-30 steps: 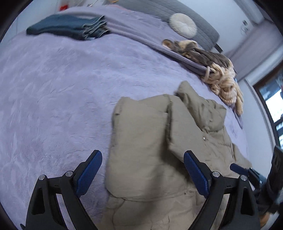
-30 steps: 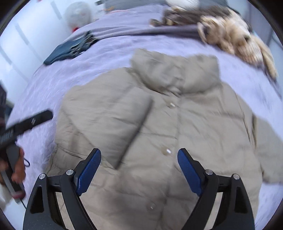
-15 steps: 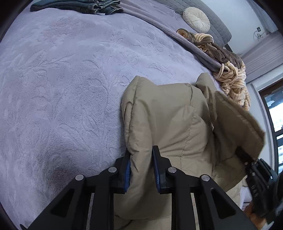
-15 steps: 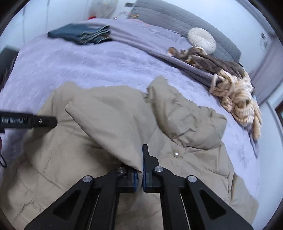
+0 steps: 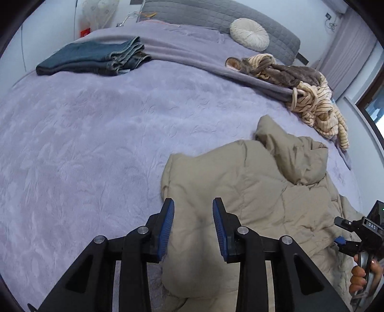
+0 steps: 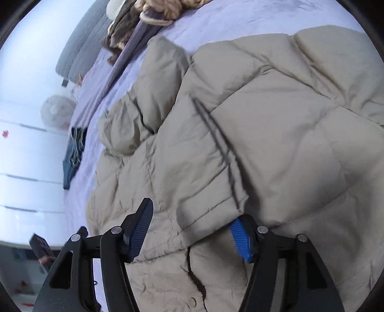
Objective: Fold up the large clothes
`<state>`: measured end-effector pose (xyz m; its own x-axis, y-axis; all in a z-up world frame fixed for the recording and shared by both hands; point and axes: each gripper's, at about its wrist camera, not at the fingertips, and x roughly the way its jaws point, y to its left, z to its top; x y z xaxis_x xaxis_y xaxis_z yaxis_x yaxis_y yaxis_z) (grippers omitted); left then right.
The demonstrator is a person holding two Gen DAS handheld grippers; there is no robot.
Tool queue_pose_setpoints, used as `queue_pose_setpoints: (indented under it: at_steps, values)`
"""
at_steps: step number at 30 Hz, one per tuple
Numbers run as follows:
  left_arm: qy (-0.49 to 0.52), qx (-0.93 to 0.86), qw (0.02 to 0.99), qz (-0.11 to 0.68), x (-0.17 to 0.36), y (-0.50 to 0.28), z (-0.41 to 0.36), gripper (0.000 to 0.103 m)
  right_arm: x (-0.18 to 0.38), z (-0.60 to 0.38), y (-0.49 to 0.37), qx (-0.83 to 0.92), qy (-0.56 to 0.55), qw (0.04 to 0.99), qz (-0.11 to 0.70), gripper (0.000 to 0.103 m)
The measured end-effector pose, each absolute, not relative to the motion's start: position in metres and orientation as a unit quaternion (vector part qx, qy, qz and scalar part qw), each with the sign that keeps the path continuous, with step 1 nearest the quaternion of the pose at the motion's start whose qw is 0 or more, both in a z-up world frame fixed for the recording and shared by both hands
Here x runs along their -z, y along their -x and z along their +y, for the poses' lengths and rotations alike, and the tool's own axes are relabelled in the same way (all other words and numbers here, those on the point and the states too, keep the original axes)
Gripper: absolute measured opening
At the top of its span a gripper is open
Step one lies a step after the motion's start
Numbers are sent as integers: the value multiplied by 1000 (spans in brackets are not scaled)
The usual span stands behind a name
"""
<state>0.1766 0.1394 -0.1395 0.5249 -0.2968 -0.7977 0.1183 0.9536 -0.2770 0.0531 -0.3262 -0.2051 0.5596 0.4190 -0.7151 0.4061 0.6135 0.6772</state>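
My left gripper hangs over the near edge of the puffy beige quilted jacket, its jaws opening; a fold of the jacket lies between the blue ribbed pads, and they stand clear of it on both sides, pinching nothing. The jacket lies partly folded on the lavender plush bedspread, at that bedspread's near right part, its stand-up collar turned toward the grey quilted headboard. Far across the bedspread from the jacket sits a folded stack of dark blue jeans, and beyond the jacket's collar a heap of striped cream and brown knitwear rests at the bedspread's right edge, with a round cream pleated cushion against the headboard. My right gripper is rolled sideways just above the jacket's front, its jaws also opening and standing wide; a quilted flap bulges between them and covers part of one blue pad, and I cannot tell whether that pad touches it. In the left view my right hand shows beside the jacket's right edge, fingers curled round the handle of its gripper.
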Motion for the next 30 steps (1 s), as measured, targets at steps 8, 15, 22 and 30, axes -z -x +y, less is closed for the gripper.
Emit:
queue_pose_setpoints:
  at_steps: [8,15,22,30]
  values:
    - [46,98,849,517,188,-188,102,35,204,-329,-44,27,-371,783,499,8]
    - [6,89,851,518,213,-186,88,35,217,-313,-40,37,-237,815,528,6]
    - [-1,76,854,515,185,-172,95,35,192,-303,-28,84,-134,829,537,15]
    - [-3,75,843,532,183,-127,105,35,154,-296,0,71,-139,857,492,16]
